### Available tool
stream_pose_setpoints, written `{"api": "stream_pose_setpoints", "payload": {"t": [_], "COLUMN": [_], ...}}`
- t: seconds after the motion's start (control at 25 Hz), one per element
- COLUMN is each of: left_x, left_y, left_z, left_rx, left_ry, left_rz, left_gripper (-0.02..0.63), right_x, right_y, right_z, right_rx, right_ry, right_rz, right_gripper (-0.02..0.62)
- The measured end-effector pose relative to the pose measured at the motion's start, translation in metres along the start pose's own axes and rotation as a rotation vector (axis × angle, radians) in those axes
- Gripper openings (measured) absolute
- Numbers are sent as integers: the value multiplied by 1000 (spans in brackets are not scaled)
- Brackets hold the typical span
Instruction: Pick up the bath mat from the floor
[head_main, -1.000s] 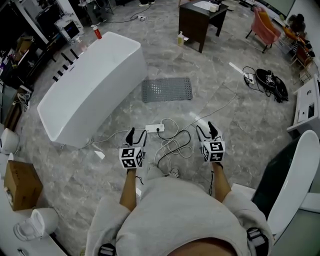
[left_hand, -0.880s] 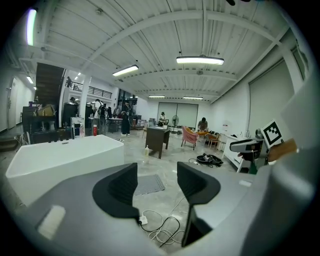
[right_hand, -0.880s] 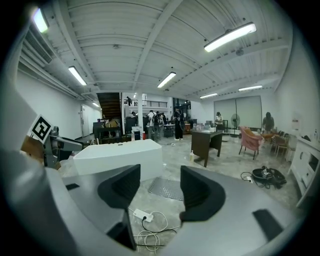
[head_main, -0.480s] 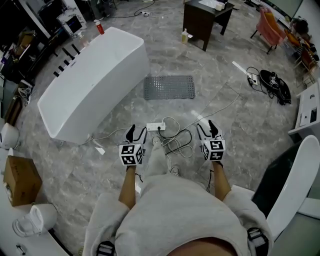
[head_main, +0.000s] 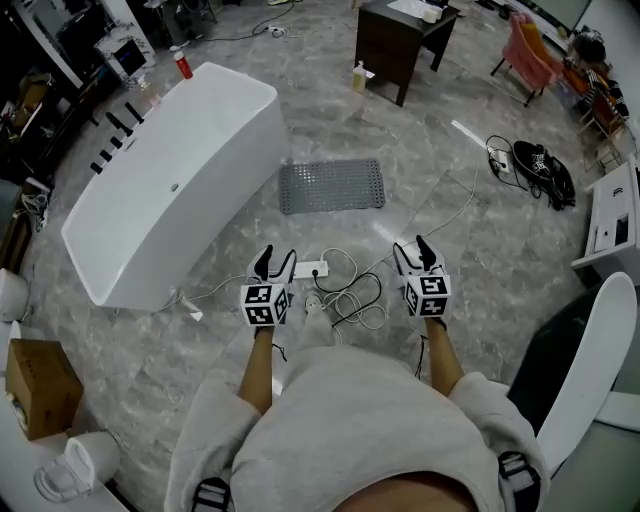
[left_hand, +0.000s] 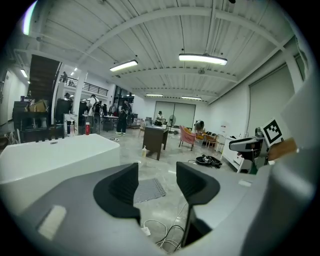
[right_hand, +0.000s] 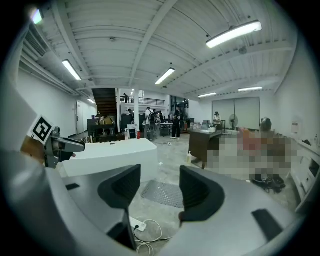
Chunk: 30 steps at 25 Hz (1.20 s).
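Head view: torso (head_main: 350, 440) hides floor underfoot. Tub (head_main: 170, 180) upper left. Mat (head_main: 332, 186) flat on floor just beside tub, long axis left-to-right, well ahead of both grippers. Left gripper view: jaw covers mat's left edge. Left gripper (head_main: 275, 262) jaws apart, empty; right gripper (head_main: 414, 256) same. Power strip (head_main: 310, 269) between them, cables tangled.

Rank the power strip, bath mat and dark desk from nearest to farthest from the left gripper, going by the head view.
1. Power strip: on the floor just right of the left gripper, among the cables.
2. Bath mat: flat on the floor ahead, beside the tub.
3. Dark desk: far ahead and to the right, beyond the mat.
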<state>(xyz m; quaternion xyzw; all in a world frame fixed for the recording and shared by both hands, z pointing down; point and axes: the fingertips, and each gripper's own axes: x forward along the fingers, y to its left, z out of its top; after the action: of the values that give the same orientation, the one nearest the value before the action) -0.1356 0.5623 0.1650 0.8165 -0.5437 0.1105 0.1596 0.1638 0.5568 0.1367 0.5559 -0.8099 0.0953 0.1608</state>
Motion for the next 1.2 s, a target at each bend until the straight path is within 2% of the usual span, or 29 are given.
{"api": "stream_pose_setpoints", "payload": {"t": [0.56,0.92,1.2], "left_x": [94,127,136], "left_y": [104,149,165], "left_z": [61,74,84], "left_rx": [4,5,15], "left_ry": [0,-3,-6], "left_rz": [-58,-71,-78], "left_gripper": [239,233,233], "right_x": [114,158,178], "right_y": [3,6,10], "right_z": [68,77,82], "right_rx": [-2,19,34], "right_ry": [9,29,30], "right_rz": [-81,-116,-120], "right_gripper": [250,250,250]}}
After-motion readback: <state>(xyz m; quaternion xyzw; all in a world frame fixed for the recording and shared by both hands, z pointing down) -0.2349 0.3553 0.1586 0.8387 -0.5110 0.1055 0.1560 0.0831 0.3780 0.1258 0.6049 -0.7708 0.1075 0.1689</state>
